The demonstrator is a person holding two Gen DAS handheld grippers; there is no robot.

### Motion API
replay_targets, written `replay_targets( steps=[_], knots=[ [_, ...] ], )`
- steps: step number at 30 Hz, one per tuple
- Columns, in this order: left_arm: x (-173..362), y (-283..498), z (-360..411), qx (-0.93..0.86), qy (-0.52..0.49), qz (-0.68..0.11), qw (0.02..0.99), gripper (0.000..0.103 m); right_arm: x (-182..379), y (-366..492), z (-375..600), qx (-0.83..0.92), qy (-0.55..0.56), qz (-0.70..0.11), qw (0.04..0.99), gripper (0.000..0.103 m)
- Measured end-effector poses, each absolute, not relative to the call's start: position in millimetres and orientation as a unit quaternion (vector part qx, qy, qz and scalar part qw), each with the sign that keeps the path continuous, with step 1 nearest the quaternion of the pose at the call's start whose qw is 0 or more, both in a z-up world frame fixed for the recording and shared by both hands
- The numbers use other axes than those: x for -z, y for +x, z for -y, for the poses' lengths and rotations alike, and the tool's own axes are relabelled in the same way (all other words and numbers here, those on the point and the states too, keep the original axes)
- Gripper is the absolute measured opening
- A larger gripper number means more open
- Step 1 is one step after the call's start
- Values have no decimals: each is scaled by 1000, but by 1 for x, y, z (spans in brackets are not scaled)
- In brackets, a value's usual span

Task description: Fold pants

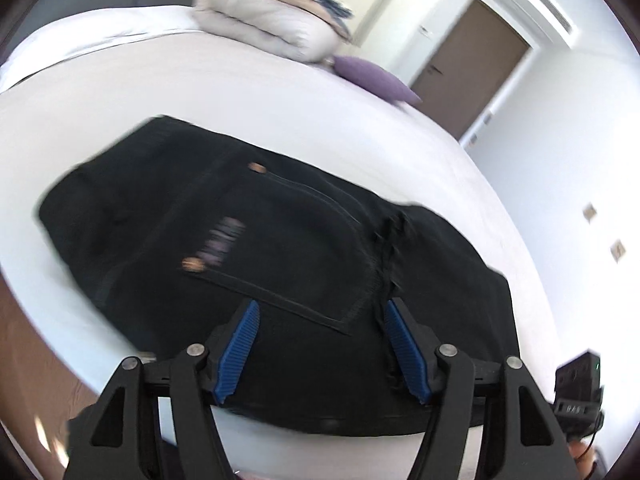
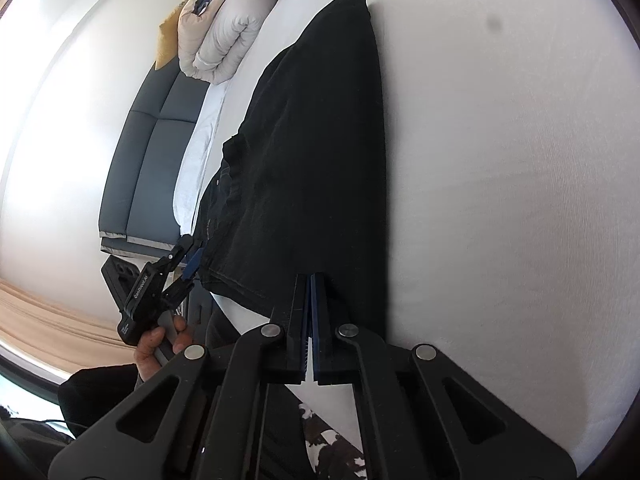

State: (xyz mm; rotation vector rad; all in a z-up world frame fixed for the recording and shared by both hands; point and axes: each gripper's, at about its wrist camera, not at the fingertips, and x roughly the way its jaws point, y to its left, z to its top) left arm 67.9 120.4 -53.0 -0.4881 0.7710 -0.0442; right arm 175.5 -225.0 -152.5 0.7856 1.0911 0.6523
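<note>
Left wrist view, left to right. Bed (image 1: 280, 92), white sheet. Pants (image 1: 248, 240), black, lie flat on it near the front edge, back pocket up; two copper rivets at the pocket corners and a small purple label, writing too blurred to read. Left hand-held gripper (image 1: 322, 320) hovers over the pocket's lower edge, blue pads spread wide, nothing between them. Farther back: folded duvet (image 1: 272, 20), then a purple cushion (image 1: 372, 78). Brown door (image 1: 476, 64) at right. Part of the right hand-held gripper's body shows at lower right, small white lettering unreadable.

Right wrist view, left to right. Dark headboard (image 2: 148, 160) against the wall. Left hand-held gripper (image 2: 191, 258) held in the person's hand (image 2: 160, 346), fingers apart at the waist end of the pants (image 2: 320, 160); white print on its body, too small to make out. Duvet (image 2: 224, 36) behind. Pants stretch away along the bed (image 2: 500, 160). Right hand-held gripper (image 2: 310, 284) is pressed together on the near hem of the pants, pinching the cloth.
</note>
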Motion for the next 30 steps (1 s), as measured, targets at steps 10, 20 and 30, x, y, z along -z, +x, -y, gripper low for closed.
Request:
replay_targets(
  steps=[10,20,30],
  knots=[
    [70,26,-231,-89,-417,-302,853,84,112,182,207,-322,388,-468,725,4],
    [113,47,-254,-28,-537,-297,789,84,136,221,184,-301,420,-507,690,5],
    [129,52,-273,-1,-603,-280,747,45,132,225,171,-311,410,-512,687,5]
  ],
)
